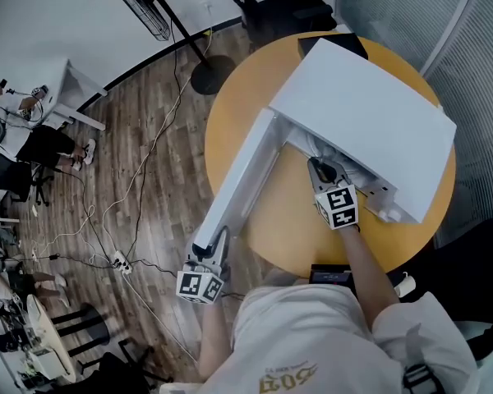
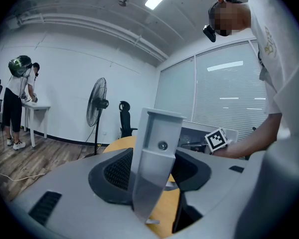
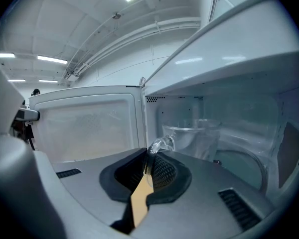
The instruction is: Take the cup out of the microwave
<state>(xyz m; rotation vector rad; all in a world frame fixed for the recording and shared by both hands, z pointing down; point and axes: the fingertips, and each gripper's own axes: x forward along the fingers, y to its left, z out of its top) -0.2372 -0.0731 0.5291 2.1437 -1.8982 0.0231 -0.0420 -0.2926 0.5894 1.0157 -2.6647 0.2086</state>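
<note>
Orange worktop [image 1: 230, 130] carried the microwave [image 1: 361, 113]. Fingers of the left gripper [image 2: 157, 173] clamped the door [image 1: 242, 179] to hold it open, while the right gripper [image 3: 150, 171] pinched the handle [image 3: 158, 144] of the cup [image 3: 202, 133] inside the microwave.

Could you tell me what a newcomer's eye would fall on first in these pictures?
The white microwave on the round yellow table, its door swung wide open, stands out first. The right gripper reaches inside, shut on the handle of a glass cup; the left gripper clamps the door's edge.
</note>
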